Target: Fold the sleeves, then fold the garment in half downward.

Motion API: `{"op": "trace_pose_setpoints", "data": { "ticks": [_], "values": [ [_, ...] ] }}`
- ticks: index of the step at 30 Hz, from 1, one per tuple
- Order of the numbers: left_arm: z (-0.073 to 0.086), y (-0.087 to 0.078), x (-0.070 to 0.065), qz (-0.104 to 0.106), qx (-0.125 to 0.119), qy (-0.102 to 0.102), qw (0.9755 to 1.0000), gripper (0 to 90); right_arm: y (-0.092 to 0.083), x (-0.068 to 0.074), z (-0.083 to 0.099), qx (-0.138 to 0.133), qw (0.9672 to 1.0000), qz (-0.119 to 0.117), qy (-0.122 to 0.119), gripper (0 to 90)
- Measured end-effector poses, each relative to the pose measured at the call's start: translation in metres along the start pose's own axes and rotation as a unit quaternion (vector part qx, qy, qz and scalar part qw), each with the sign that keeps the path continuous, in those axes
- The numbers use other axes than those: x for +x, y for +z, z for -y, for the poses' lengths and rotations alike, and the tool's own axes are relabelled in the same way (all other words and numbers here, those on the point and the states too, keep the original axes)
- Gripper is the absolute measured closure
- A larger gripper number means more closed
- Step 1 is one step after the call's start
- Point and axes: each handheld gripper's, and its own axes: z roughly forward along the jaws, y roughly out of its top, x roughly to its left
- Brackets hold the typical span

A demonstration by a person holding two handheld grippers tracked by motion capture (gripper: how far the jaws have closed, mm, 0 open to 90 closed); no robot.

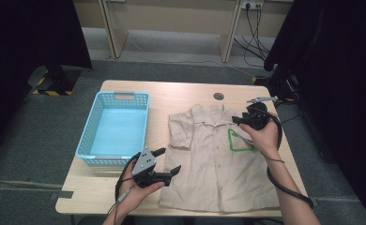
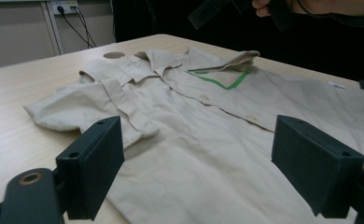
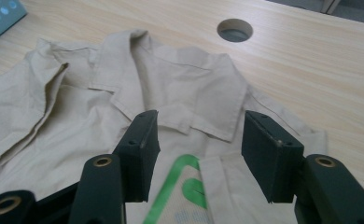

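A beige short-sleeved shirt [image 1: 214, 164] lies flat, front up, on the wooden table [image 1: 171, 93], with a green triangle outline [image 1: 240, 140] on its chest. My left gripper [image 1: 168, 160] stands open by the shirt's left side, below the sleeve, with nothing between its jaws. In the left gripper view its jaws [image 2: 199, 158] frame the shirt [image 2: 208, 140]. My right gripper [image 1: 237, 120] hangs open above the shirt's right shoulder, near the collar. In the right gripper view its jaws [image 3: 196, 149] are spread over the collar [image 3: 180, 93] and the green mark [image 3: 171, 186], holding nothing.
A light blue plastic basket [image 1: 88, 126] stands on the left half of the table, beside the shirt. A round cable hole [image 1: 218, 96] sits in the tabletop behind the collar. Dark curtains flank the table, and desk legs stand on the floor beyond.
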Motion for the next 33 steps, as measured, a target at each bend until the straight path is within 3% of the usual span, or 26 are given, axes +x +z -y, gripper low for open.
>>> {"op": "trace_pose_setpoints", "data": {
  "ticks": [5,12,18,26,33],
  "values": [
    [-0.017,0.009,0.007,0.009,-0.001,0.0,1.0,16.1,-0.01,-0.012,0.007,-0.006,0.9999,0.005,0.01,46.2],
    [-0.03,0.015,0.015,0.005,-0.004,0.002,1.0,16.3,-0.011,-0.015,0.008,-0.004,0.9999,0.004,0.012,46.0],
    [-0.043,0.027,0.024,-0.003,0.013,0.007,0.9999,16.6,-0.007,-0.02,0.004,0.004,0.9999,0.007,0.01,45.9],
    [-0.074,0.073,0.056,-0.043,0.066,0.03,0.9964,20.9,-0.001,-0.035,-0.005,0.021,0.9994,0.023,0.013,46.8],
    [-0.089,0.119,0.081,-0.054,0.108,0.025,0.9924,22.9,0.022,-0.046,-0.016,0.043,0.9984,0.035,0.012,49.2]
  ]
}}
